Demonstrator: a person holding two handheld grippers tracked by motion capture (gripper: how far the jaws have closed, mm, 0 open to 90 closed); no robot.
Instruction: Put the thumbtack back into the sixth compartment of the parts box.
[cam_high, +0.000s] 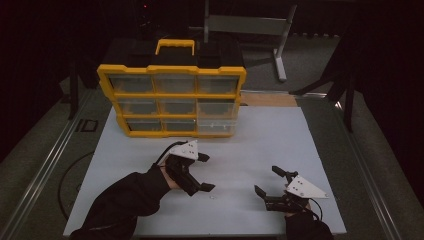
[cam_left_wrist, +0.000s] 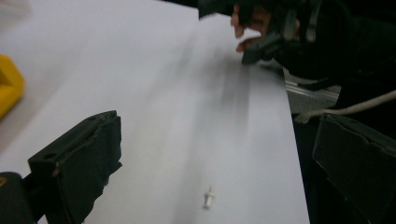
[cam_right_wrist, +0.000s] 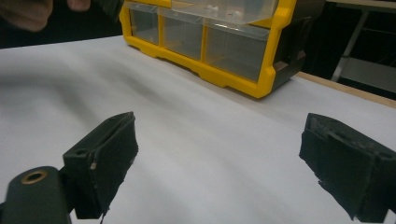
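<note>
Left gripper view looks down past 2 black jaws spread wide with nothing between them, and lying on the white table (cam_left_wrist: 187, 93) just ahead is a small white peg (cam_left_wrist: 208, 196): a short, pale plastic pin with a thicker collar near one end, flat on its side and pointing away. From the high view it is a faint speck (cam_high: 212, 197) near the front edge, just beside the left gripper (cam_high: 204, 172) and well apart from the right gripper (cam_high: 269, 181), whose jaws also gape wide and empty. Farther back stands a yellow organizer (cam_high: 172, 100) with clear drawers in 3 rows.
</note>
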